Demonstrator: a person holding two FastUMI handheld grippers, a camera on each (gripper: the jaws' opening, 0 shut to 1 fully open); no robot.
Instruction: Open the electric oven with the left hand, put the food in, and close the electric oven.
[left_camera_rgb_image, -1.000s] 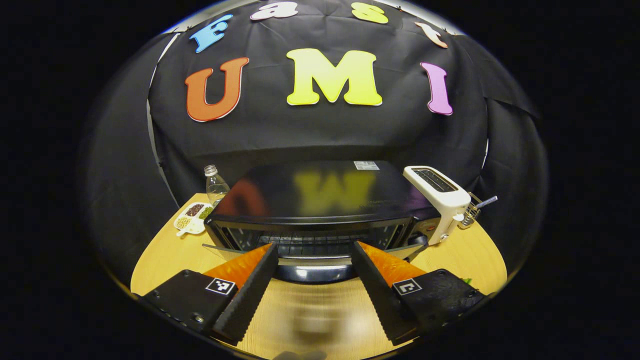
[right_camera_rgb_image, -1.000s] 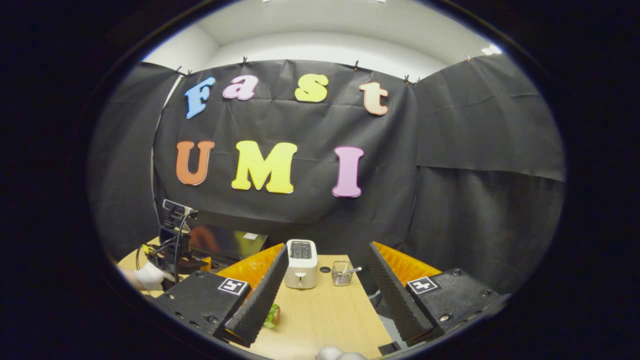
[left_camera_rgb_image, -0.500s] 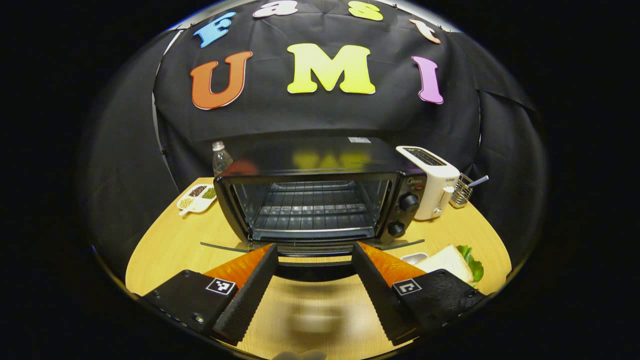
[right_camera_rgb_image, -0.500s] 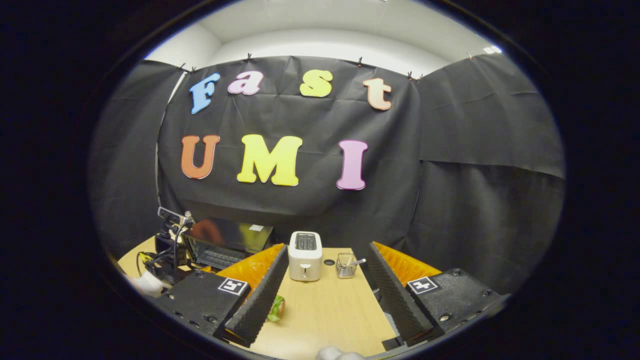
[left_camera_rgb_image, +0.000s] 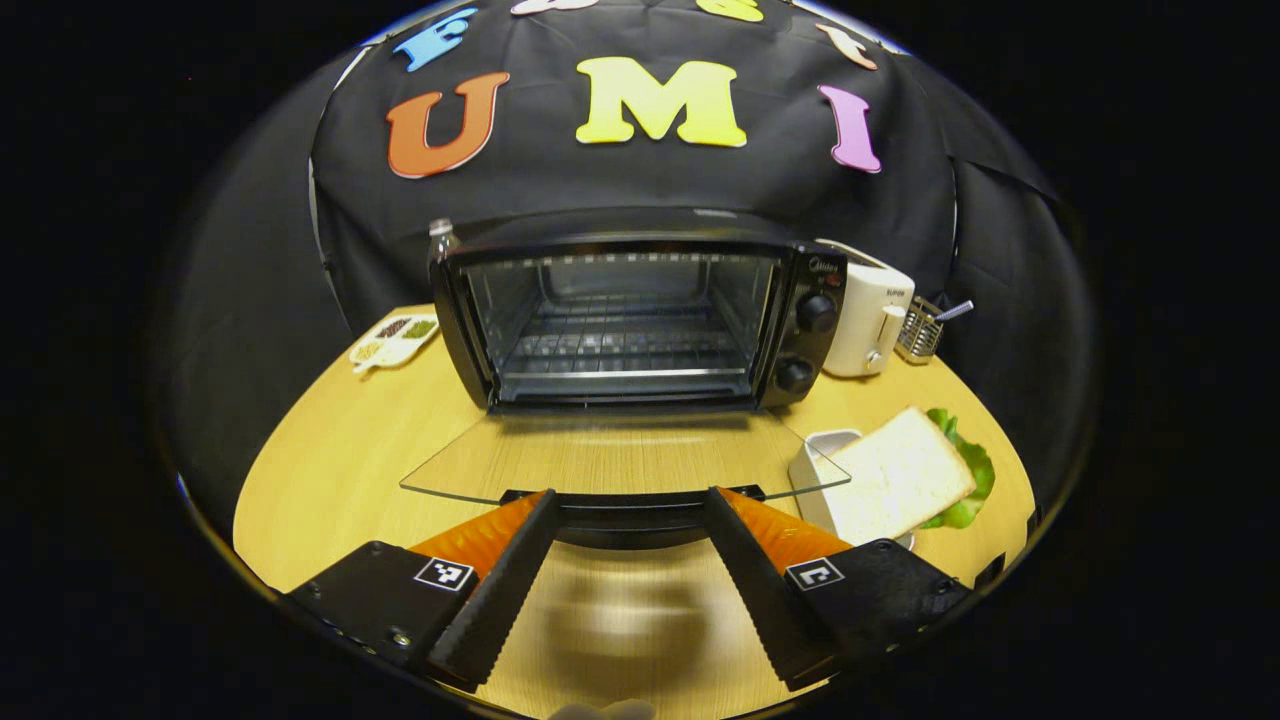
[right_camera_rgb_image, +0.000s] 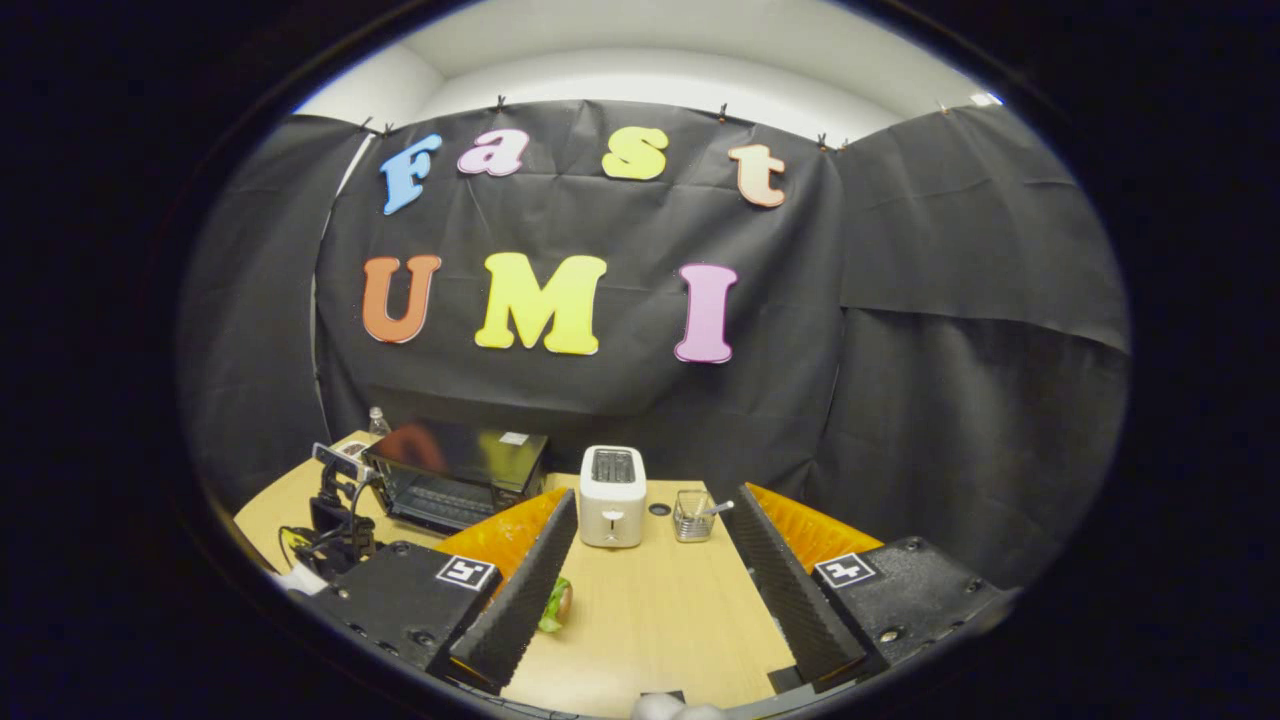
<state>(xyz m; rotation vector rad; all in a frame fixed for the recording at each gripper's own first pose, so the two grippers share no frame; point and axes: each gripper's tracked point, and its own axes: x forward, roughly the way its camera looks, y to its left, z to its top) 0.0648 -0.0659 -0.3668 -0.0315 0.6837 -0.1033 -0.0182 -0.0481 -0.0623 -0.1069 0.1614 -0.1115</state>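
Left gripper view: left gripper (left_camera_rgb_image: 628, 530) spread apart, straddling the dropped oven door's handle (left_camera_rgb_image: 628, 520), seemingly without pinching; electric oven (left_camera_rgb_image: 640, 320) gaping ahead, sandwich (left_camera_rgb_image: 900, 475) off right on desk (left_camera_rgb_image: 330, 470). Right gripper view: right gripper (right_camera_rgb_image: 650, 590) parted, empty; sandwich edge (right_camera_rgb_image: 556, 606) beside its left finger.

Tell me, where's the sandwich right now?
In the left gripper view, the white-bread sandwich with green lettuce lies on the wooden table, right of the black oven's open glass door.

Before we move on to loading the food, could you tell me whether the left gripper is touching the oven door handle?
Cannot tell. In the left gripper view, the left gripper is wide open with the oven door handle lying between its fingers, but whether either finger touches it is not plain.
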